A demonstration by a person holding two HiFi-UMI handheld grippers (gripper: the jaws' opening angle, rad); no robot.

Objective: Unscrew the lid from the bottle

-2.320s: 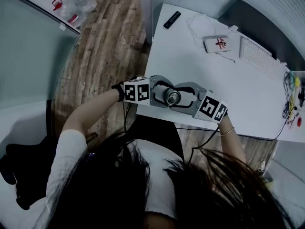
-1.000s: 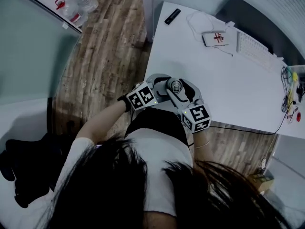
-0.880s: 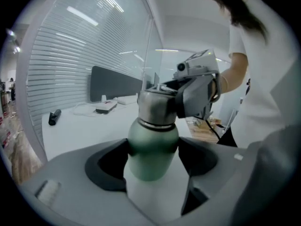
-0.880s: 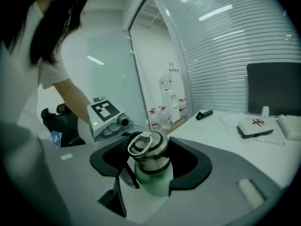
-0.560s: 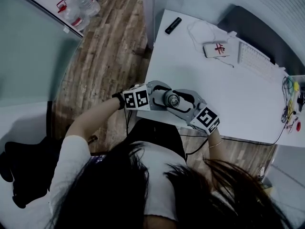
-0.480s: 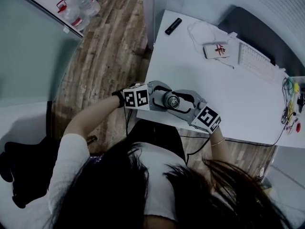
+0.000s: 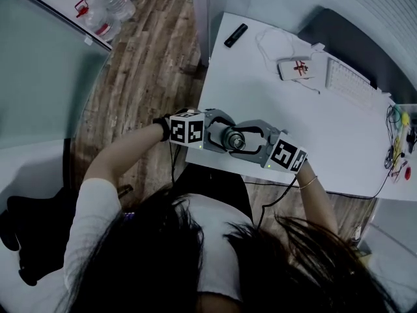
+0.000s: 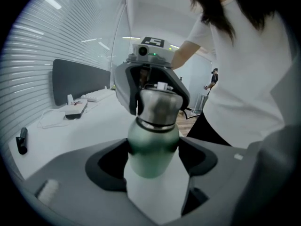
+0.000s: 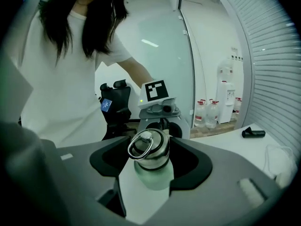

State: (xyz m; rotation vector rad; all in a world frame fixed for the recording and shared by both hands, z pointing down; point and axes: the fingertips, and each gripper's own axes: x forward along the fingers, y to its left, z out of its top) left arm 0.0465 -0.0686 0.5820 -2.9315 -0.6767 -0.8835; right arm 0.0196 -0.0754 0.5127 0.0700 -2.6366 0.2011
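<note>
We keep the bottle [image 8: 153, 140] upright at the surface's [image 7: 293, 96] near edge. Our left claw [image 8: 151, 173] pinches its green body and our right claw [image 9: 149, 168] clamps the steel lid [image 9: 148, 149].

White table [image 7: 273, 103] with keyboard [image 7: 352, 81], box [image 7: 296, 68]

White short-sleeved shirt [image 7: 89, 217], thin bracelet [image 7: 309, 182]

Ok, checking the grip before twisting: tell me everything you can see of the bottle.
The bottle has a matte green body, a dark band at the neck and a steel-looking lid with a ring on top, still seated. It is upright over the white table's near edge; the left gripper clamps the body, the right gripper the lid.
</note>
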